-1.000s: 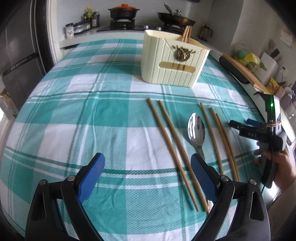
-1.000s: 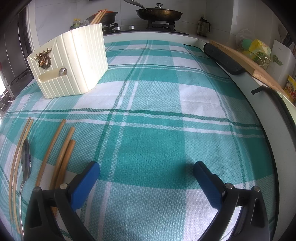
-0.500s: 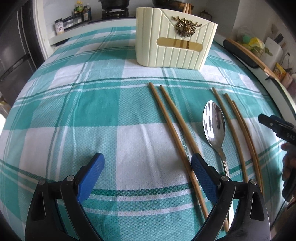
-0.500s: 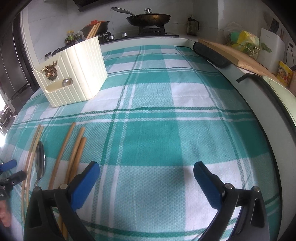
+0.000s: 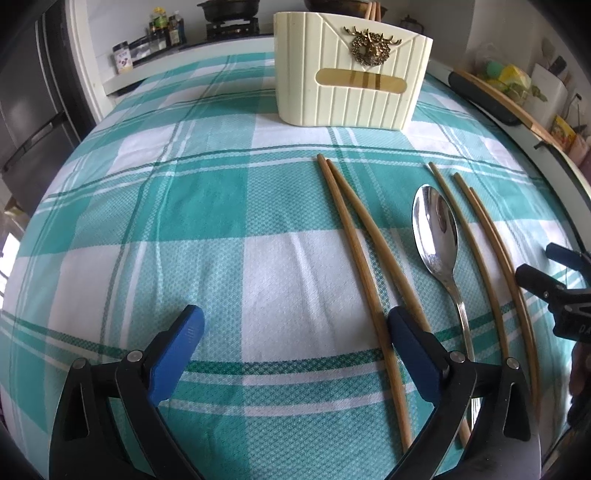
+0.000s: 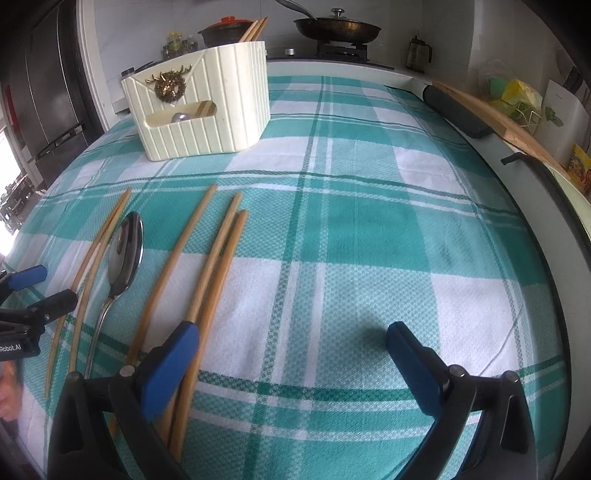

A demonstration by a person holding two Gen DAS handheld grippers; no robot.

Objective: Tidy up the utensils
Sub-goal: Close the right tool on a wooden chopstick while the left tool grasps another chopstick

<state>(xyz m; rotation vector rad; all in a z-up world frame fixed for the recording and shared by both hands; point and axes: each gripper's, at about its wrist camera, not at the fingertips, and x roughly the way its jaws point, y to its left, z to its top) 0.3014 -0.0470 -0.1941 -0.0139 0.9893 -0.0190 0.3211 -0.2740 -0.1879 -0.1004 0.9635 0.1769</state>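
Observation:
A cream utensil holder (image 5: pixel 352 70) with a brass deer badge stands at the far side of the checked cloth; it also shows in the right wrist view (image 6: pixel 201 105) with chopsticks standing in it. Several wooden chopsticks (image 5: pixel 354 251) and a steel spoon (image 5: pixel 437 236) lie flat on the cloth. My left gripper (image 5: pixel 295 343) is open and empty, low over the cloth; its right finger sits over a pair of chopsticks. My right gripper (image 6: pixel 291 356) is open and empty; its left finger is over chopsticks (image 6: pixel 218 254). The spoon (image 6: pixel 123 254) lies further left.
A stove with a pan (image 6: pixel 338 27) and pots stands behind the table. A dark roll and wooden board (image 6: pixel 476 110) lie along the right edge. Jars (image 5: pixel 162 29) stand at the back left. The right gripper shows in the left wrist view (image 5: pixel 554 273).
Both grippers have moved forward and lower towards the utensils. The holder and chopsticks now look closer in both views. Both stay open and empty.

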